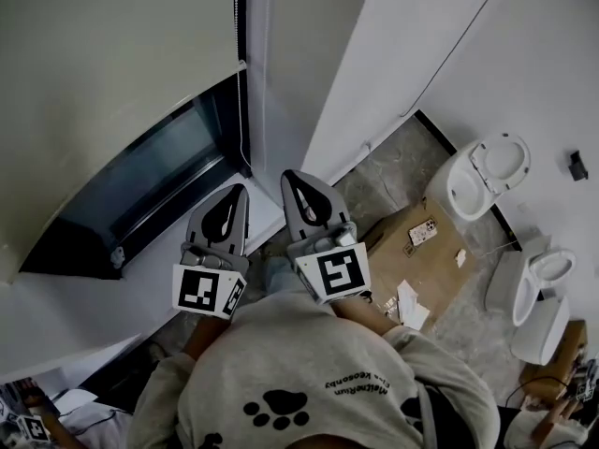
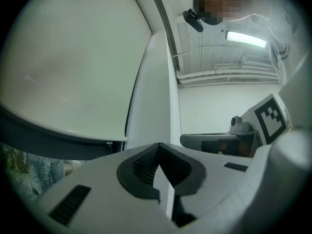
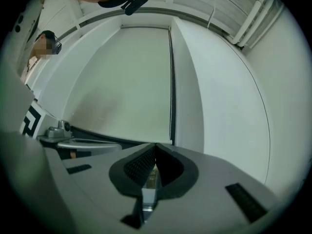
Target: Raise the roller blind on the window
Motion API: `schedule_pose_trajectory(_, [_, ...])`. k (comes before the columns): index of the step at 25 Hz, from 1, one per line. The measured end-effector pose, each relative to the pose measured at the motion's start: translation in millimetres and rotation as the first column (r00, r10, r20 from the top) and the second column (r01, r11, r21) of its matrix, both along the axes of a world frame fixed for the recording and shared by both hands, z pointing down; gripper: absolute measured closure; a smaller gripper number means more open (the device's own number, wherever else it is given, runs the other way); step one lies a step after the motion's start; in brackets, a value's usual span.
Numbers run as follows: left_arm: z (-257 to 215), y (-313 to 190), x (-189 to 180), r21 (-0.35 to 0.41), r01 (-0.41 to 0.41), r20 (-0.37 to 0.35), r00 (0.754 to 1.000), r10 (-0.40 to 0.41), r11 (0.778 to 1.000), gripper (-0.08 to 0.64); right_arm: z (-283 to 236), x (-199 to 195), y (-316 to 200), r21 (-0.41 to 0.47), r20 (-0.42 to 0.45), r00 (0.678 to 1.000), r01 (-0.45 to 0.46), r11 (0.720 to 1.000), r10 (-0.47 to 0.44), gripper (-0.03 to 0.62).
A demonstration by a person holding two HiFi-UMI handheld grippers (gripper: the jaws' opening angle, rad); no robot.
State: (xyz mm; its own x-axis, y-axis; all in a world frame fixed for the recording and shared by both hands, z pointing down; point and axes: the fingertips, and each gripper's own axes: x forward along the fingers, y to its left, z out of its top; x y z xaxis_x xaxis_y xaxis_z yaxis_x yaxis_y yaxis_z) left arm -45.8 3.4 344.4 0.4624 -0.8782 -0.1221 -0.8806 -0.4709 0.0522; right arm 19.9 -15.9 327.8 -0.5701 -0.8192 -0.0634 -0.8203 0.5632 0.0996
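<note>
A white roller blind [image 1: 103,54] covers most of the window at the upper left, with a strip of dark glass [image 1: 140,181] showing under its bottom bar. Its bead chain [image 1: 242,73] hangs along the blind's right edge. My left gripper [image 1: 236,191] and right gripper [image 1: 290,174] point up side by side below the chain's lower end, both shut and empty. The left gripper view shows the blind [image 2: 73,72] and the chain [image 2: 130,108] left of the closed tips [image 2: 157,144]. In the right gripper view the chain [image 3: 171,96] runs down just right of the closed tips [image 3: 155,144], and I cannot tell if it touches them.
The white sill [image 1: 94,297] runs under the window. The white wall [image 1: 309,64] stands right of the chain. On the floor to the right lie a cardboard sheet [image 1: 421,251] and two toilets [image 1: 482,176] [image 1: 538,288]. A person's torso fills the bottom.
</note>
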Motion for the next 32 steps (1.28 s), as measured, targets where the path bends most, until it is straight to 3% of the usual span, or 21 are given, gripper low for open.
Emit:
schedule_pose_trajectory(7, [-3,-71,11,0.006,-0.021,0.007,1.0,0.02,1.0,0.554,1,1,-68,0.009,-0.01,1.0,-0.019,1.0,0.019,0.584])
schedule_pose_trajectory(11, [4,-117,19,0.004,-0.021,0.012,1.0,0.021,1.0,0.554,17,4,-109,-0.035,0.011,0.999,-0.037,0.999,0.038,0.584])
schedule_pose_trajectory(16, [-5,-132,6,0.0,0.001,0.004,1.0,-0.001,1.0,0.554,13,-20,-119,-0.053,0.009,1.0,0.012,0.999,-0.012,0.584])
schedule_pose_trajectory(22, [-2,-150,0,-0.009,-0.005,0.009,1.0,0.005,1.0,0.554,11,-26,-134,-0.039,0.0,1.0,-0.015,0.999,0.015,0.584])
schedule_pose_trajectory(32, [-10,-171,7,-0.04,-0.127,0.034,0.991,0.129,0.991,0.554,5,-22,-146,-0.065,-0.015,0.992,-0.125,0.99,0.124,0.584])
